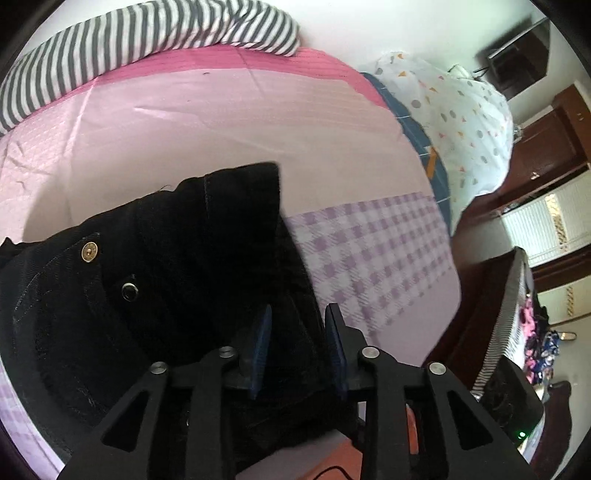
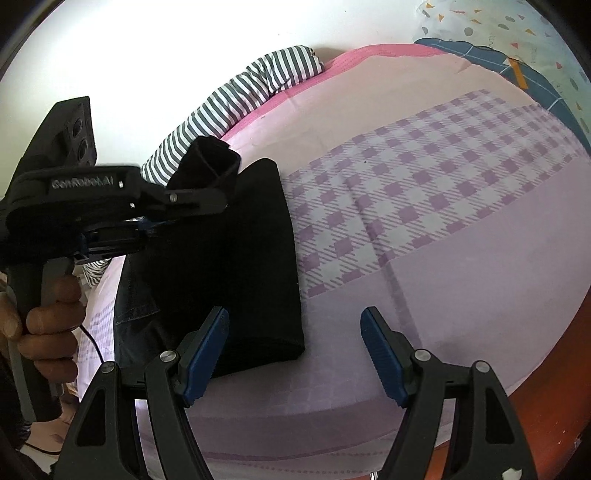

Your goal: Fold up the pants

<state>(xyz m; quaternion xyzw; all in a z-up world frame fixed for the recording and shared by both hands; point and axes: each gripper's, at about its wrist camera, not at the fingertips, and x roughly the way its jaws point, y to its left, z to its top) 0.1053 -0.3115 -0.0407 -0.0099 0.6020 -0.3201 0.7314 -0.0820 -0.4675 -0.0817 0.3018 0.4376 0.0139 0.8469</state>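
Note:
The black pants (image 1: 184, 277) lie folded on the bed, a brass button (image 1: 89, 252) showing at the waistband. My left gripper (image 1: 300, 306) points down over their right part. Its blue pads stand a little apart, with black cloth in the gap that they do not visibly press. In the right wrist view the left gripper (image 2: 218, 206) hovers over the far end of the pants (image 2: 240, 258), where a flap of black cloth (image 2: 212, 157) sticks up beside its fingers. My right gripper (image 2: 294, 312) is wide open at the near right corner and holds nothing.
The bed sheet (image 2: 424, 203) is pink with a purple checked band. A striped blanket (image 1: 147, 33) lies at the far edge and a dotted white duvet (image 1: 461, 122) at the right. A hand (image 2: 48, 317) holds the left gripper's handle. The wooden bed frame (image 2: 535, 398) runs along the near side.

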